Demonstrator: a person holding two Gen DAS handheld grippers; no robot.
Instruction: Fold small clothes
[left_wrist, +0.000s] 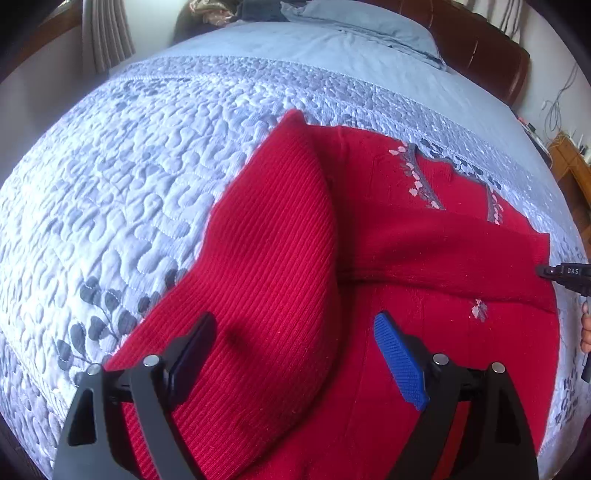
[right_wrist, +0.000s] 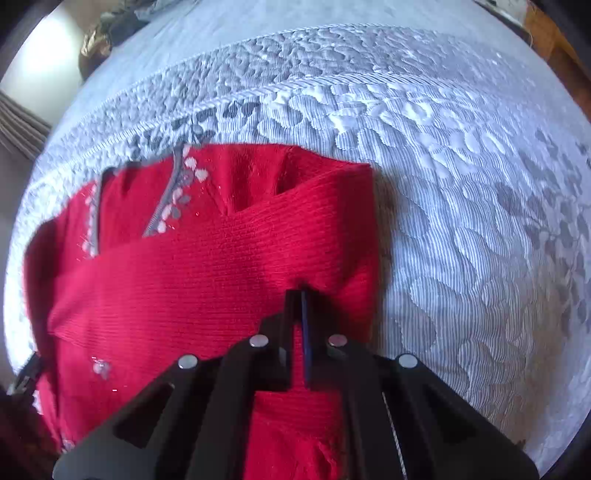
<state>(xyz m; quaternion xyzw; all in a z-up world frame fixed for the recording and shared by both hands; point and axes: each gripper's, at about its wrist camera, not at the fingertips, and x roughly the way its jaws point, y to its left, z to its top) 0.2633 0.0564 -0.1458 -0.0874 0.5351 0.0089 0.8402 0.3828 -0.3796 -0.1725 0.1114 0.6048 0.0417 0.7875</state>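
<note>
Quilted bedspread covers the bed; a red sweater lies on it, one ribbed sleeve folded across the body. Left gripper hovers low over that sleeve, jaws spread wide, empty. Right gripper is clamped on a ribbed fold. Blue pillow and brown headboard lie beyond.

Bright daylight, both views; strong fisheye bend w/ dark vignette at corners. Red sweater oversaturated, knit detail sharp in left view, slightly soft/smeared in right. Quilt glares white near top; blown-out patch top-left of right view.
</note>
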